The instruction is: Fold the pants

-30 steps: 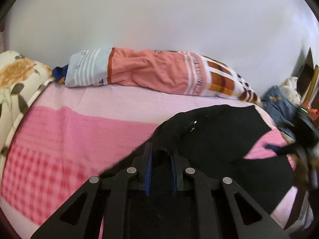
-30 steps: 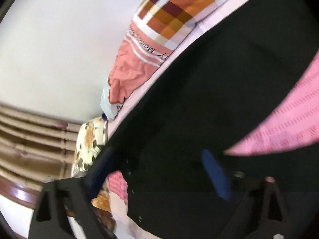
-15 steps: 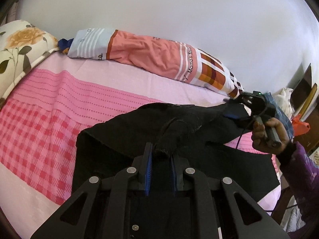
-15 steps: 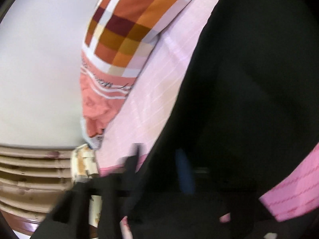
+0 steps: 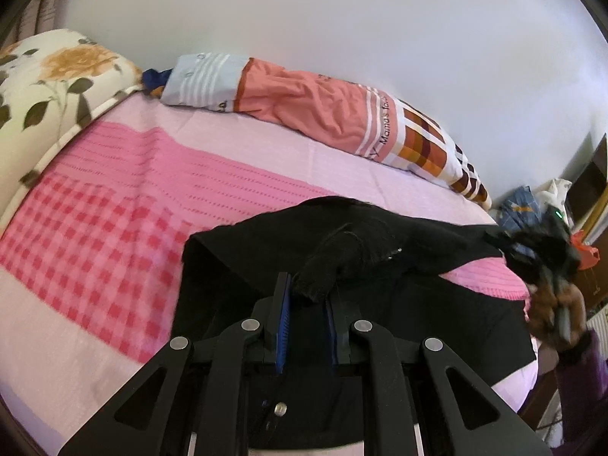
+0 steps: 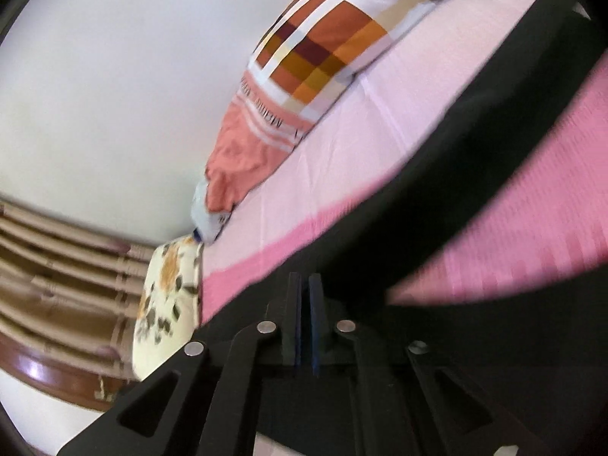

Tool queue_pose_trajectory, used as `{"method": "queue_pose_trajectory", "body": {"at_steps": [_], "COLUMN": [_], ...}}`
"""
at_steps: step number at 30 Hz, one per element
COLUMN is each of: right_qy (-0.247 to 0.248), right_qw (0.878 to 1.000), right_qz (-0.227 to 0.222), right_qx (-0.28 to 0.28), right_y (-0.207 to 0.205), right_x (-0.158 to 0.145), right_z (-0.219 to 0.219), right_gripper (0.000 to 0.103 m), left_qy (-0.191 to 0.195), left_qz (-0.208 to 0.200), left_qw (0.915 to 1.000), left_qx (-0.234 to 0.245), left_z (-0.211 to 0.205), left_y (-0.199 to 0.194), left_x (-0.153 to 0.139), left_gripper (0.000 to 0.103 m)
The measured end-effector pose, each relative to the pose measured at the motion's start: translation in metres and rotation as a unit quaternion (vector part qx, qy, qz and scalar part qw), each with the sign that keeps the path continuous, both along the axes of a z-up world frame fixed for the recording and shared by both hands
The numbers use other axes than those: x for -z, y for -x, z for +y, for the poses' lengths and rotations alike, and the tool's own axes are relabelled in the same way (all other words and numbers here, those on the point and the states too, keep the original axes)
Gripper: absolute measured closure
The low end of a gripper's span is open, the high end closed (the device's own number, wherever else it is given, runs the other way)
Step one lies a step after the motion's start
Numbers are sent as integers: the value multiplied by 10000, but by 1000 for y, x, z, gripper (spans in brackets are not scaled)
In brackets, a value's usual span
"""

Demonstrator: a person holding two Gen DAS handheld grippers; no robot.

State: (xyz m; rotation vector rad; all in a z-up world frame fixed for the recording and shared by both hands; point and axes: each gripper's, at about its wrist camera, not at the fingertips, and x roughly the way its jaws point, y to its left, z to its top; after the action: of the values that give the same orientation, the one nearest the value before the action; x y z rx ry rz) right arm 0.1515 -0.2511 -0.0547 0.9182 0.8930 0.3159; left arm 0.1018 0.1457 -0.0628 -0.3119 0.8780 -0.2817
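Black pants (image 5: 380,258) lie across the lower centre of the left wrist view, stretched between two grippers over a pink bed.

The left gripper (image 5: 307,296) is clenched on a bunched fold of the cloth; the right gripper (image 6: 305,288), its blue pads nearly together, grips the pants' edge, which runs as a dark band toward the upper right of the right wrist view. Under them spreads a pink checked and striped bedsheet (image 5: 114,205). A long orange patterned pillow (image 5: 323,117) lies against the plain white wall (image 5: 304,19). A floral cushion (image 5: 41,76) sits at the upper left, and heaped clothes (image 5: 520,209) at the right edge.
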Motion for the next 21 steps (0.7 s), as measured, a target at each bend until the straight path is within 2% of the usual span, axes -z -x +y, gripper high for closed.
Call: {"method": "queue_pose_trajectory", "body": {"at_steps": [3,6,8,11,12,13,14,15,19,21], "right_qy": [26,-36,-155,-563,-501,-478,-550,-539,-426,-339], "right_qw": [9999,9996,9994,9975,9974,9969,9961,9958,9947,9931], "right_qz": [82,259,307,357,409,464,459,472,516,681], "right_qx": [-62,-112,-90,247,311,428,515,564,776,887], "right_y": [44,72,82,76,69,63,54,49,26,15], "right_x": [5,19,28,42,44,46,49,51,59,68], "right_z": [7,11,4,-19,-26,-33,-40,-45,-59,-66], "right_gripper": [98,98,98,93,89,72,48,39,38,38], "left_qy": [-26,-326,-297,-75,-37,-47,-73,-118,-180,-235], "left_qz": [143,164,212,335,273,194,152,99,-10,64], "left_qw": [9999,9993,9993,9994,9995,9997,9997,9998,9998,9997], "left_qx": [40,119,112,-52,-127,-147,-154,-151,-103,-39], "left_z": [0,-10,-10,-2,2,4,3,3,0,-4], "left_y": [15,29,35,36,37,37,36,35,38,39], "left_x": [3,7,12,15,11,7,4,-1,-8,-5], "left_gripper": [85,85,85,85,85,85,85,85,85,85]}}
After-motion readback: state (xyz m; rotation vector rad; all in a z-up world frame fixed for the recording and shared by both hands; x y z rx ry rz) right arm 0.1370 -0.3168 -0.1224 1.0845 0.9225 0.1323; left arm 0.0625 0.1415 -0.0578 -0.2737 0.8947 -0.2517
